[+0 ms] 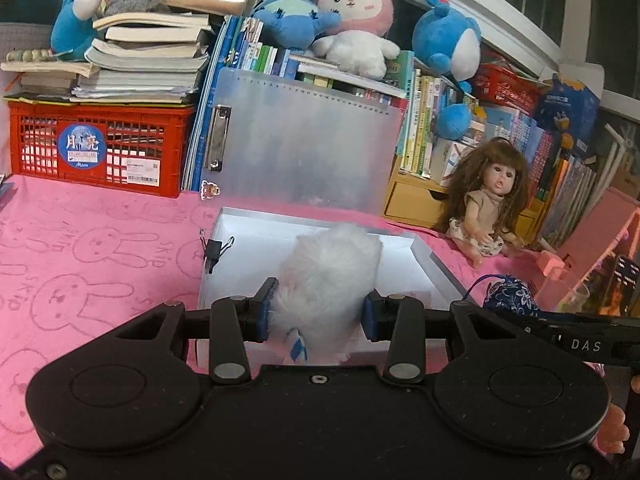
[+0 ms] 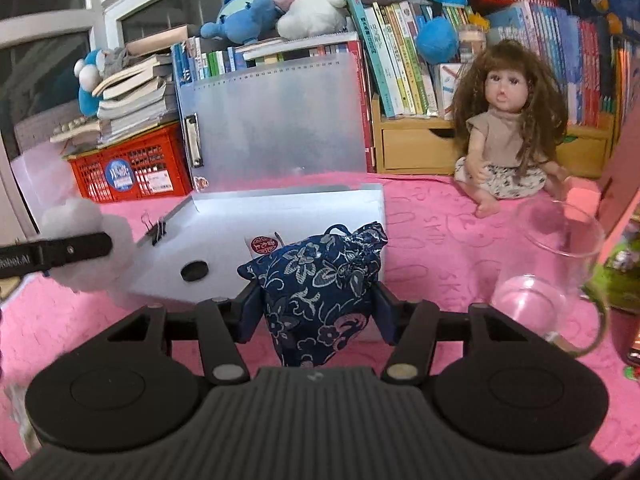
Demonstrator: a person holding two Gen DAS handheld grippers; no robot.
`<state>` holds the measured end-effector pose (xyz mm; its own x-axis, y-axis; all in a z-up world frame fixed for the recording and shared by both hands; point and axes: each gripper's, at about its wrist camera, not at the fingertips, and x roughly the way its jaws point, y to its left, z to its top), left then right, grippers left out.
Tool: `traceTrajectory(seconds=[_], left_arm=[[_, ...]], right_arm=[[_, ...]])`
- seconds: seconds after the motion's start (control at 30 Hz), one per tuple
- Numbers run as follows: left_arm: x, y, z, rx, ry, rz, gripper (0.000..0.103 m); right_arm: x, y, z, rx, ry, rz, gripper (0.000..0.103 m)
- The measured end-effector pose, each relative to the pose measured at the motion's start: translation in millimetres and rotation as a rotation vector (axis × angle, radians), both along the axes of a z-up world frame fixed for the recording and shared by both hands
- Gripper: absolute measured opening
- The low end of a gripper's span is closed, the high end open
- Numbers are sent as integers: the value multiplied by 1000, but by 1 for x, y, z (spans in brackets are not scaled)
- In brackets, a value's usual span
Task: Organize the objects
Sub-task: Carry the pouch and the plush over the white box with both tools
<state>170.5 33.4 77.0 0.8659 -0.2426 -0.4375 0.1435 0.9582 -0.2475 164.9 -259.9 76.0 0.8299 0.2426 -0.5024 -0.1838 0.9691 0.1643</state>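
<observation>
Pink terry cloth [image 1: 100,248], fluffy white plush [image 1: 332,272]

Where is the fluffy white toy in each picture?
Left wrist view: the fluffy white toy sits in the middle, squeezed by the left gripper above the open white box.
Right wrist view: the same toy is at the far left edge, partly behind a black finger.
Shared landmark: the long-haired doll.
</observation>
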Motion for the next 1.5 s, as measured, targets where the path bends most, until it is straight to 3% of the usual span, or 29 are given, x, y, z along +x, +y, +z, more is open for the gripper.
traceTrajectory(seconds=[0.23,0.77,1.07,1.5], left_arm=[[33,-1,-3,-9,37,26,39],[92,-12,-17,21,109,40,39],[112,-16,-43,62,189,60,39],[113,-18,-47,70,166,47,40]], right_arm=[[36,-3,-1,51,62,-13,60],[97,-2,-9,85,97,-51,60],[112,11,-23,46,135,-47,60],[117,12,-34,41,165,-42,60]])
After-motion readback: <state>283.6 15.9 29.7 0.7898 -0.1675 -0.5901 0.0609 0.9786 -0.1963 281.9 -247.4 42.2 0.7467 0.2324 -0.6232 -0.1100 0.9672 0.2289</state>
